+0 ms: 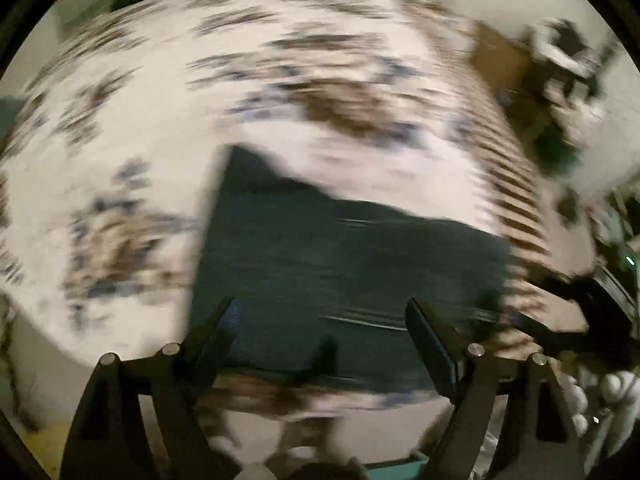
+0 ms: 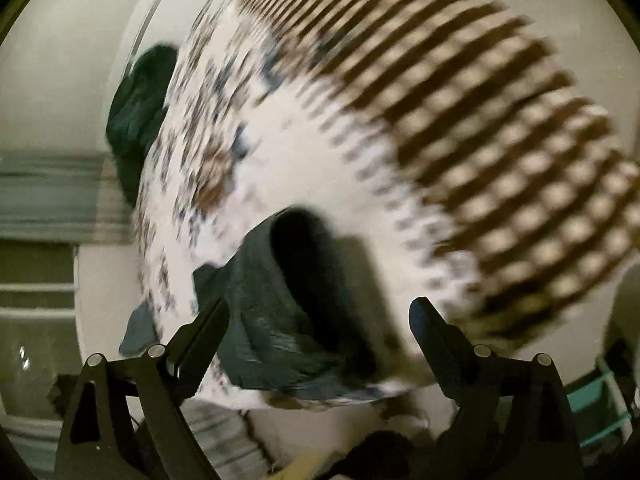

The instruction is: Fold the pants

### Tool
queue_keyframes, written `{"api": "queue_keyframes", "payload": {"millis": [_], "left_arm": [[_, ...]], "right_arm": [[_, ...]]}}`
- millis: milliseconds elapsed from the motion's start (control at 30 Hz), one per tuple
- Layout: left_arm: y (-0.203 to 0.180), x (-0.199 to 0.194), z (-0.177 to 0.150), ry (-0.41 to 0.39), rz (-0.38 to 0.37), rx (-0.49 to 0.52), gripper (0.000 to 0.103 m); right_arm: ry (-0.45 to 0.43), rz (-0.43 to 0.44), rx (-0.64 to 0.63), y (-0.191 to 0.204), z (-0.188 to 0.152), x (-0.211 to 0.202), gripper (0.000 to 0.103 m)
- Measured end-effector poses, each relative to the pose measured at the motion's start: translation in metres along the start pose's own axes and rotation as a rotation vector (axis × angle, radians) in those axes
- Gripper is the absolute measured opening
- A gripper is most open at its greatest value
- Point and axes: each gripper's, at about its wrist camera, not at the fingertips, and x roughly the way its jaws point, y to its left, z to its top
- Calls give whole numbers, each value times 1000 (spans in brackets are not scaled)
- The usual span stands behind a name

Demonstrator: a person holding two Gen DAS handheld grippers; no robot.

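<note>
Dark teal pants (image 1: 340, 260) lie flat on a white bedcover (image 1: 160, 152) with brown and blue flower print. My left gripper (image 1: 320, 320) is open and empty above the pants' near edge. In the right wrist view the pants (image 2: 280, 312) lie bunched, with one leg opening gaping towards me. My right gripper (image 2: 320, 320) is open and empty just above that bunched end. The right gripper (image 1: 568, 312) also shows at the right edge of the left wrist view. Both views are motion-blurred.
The bedcover has a brown checked border (image 2: 500, 152) along its right side. Another dark garment (image 2: 140, 112) lies at the far end of the bed. Brown furniture and clutter (image 1: 532, 92) stand to the right of the bed. A teal basket (image 2: 604, 400) sits nearby.
</note>
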Motion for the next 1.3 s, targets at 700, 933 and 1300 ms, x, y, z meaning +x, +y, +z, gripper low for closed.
{"api": "queue_keyframes", "payload": {"millis": [700, 933, 1300], "left_arm": [[84, 68, -12, 272, 1, -180, 83], [66, 62, 29, 201, -66, -167, 83], [57, 150, 98, 256, -173, -235, 54]], "right_arm": [[212, -303, 8, -14, -25, 52, 22], [64, -108, 60, -18, -22, 23, 81], [149, 8, 126, -51, -36, 91, 97]]}}
